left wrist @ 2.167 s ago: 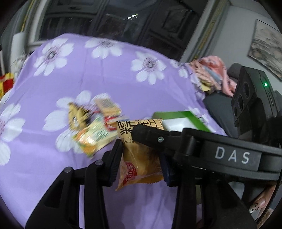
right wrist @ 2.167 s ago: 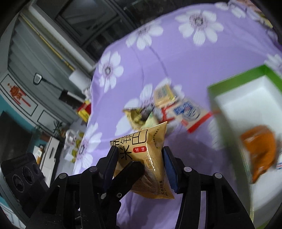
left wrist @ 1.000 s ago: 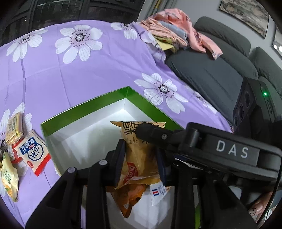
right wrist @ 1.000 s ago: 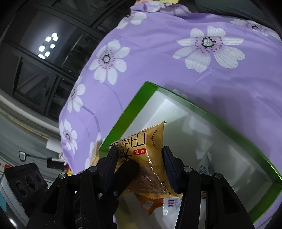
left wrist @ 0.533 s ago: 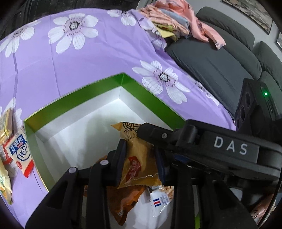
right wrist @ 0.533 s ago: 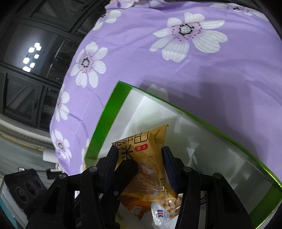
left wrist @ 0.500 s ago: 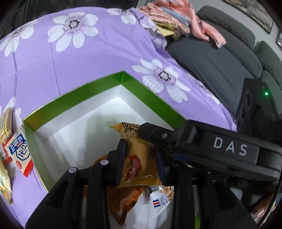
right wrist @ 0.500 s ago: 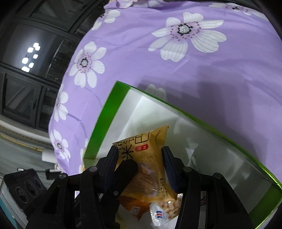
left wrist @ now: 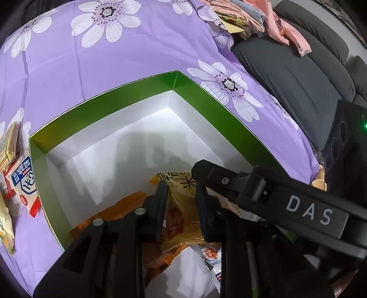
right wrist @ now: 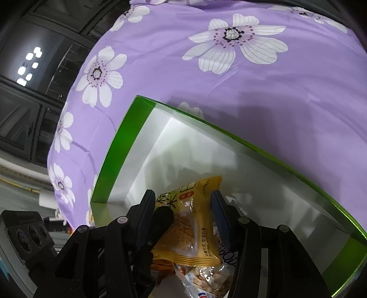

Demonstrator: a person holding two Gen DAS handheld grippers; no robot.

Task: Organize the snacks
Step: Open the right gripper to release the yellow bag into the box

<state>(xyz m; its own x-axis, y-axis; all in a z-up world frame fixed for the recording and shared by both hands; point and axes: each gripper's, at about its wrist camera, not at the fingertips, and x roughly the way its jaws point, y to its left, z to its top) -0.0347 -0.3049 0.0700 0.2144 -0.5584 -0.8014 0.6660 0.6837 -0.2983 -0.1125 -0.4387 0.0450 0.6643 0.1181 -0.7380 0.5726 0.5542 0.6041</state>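
Note:
A green box with a white inside (left wrist: pixel 110 100) lies on a purple flowered cloth (left wrist: pixel 96 59). Both grippers reach into it. My left gripper (left wrist: pixel 181 197) is shut on a yellow snack packet (left wrist: pixel 179 215), low over an orange packet (left wrist: pixel 119 206) and a clear peanut packet (left wrist: pixel 213 268). My right gripper (right wrist: pixel 183 206) has its jaws apart around a yellow rice-cracker packet (right wrist: pixel 190 229), which rests on the other snacks, among them the peanut packet (right wrist: pixel 206 279). The box rim also shows in the right wrist view (right wrist: pixel 119 142).
Loose snacks lie on the cloth left of the box: a white, blue and red packet (left wrist: pixel 21 181) and a gold one (left wrist: pixel 9 144). A grey sofa (left wrist: pixel 298 75) with folded clothes (left wrist: pixel 247 16) stands at the right. The other gripper's black body (left wrist: pixel 286 199) crosses the left wrist view.
Both grippers have gone lower into the box with their yellow packets. The right jaws have spread and that packet now rests on the snacks below.

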